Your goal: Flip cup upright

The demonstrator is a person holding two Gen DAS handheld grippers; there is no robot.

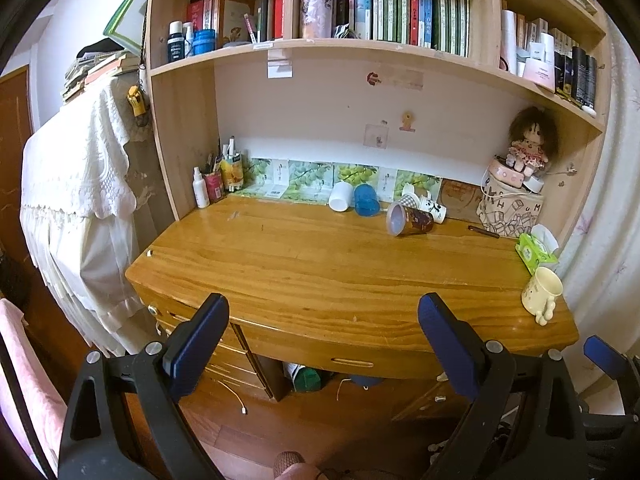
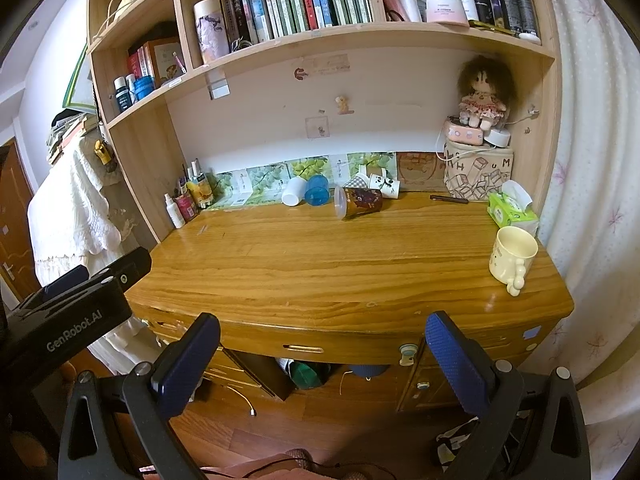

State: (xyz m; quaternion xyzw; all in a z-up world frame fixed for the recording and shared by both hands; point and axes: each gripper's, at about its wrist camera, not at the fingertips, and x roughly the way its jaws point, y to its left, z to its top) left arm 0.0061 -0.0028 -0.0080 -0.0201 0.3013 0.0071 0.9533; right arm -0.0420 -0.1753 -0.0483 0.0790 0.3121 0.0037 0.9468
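Observation:
Several cups lie on their sides at the back of the wooden desk (image 1: 320, 264): a white cup (image 1: 341, 196), a blue cup (image 1: 366, 199), a brown patterned cup (image 1: 409, 219) and white patterned cups (image 1: 428, 204) behind it. They also show in the right wrist view: white cup (image 2: 292, 191), blue cup (image 2: 317, 190), brown cup (image 2: 360, 202). A cream mug (image 1: 542, 292) (image 2: 513, 254) stands upright at the desk's right front. My left gripper (image 1: 324, 340) and right gripper (image 2: 322, 356) are open, empty, in front of the desk edge.
A green tissue pack (image 2: 512, 210), a pen (image 2: 448, 199) and a printed bag with a doll (image 2: 480, 172) sit at the right back. Bottles and a pen holder (image 2: 188, 196) stand at the left back. Bookshelves hang above. Drawers lie below the desk.

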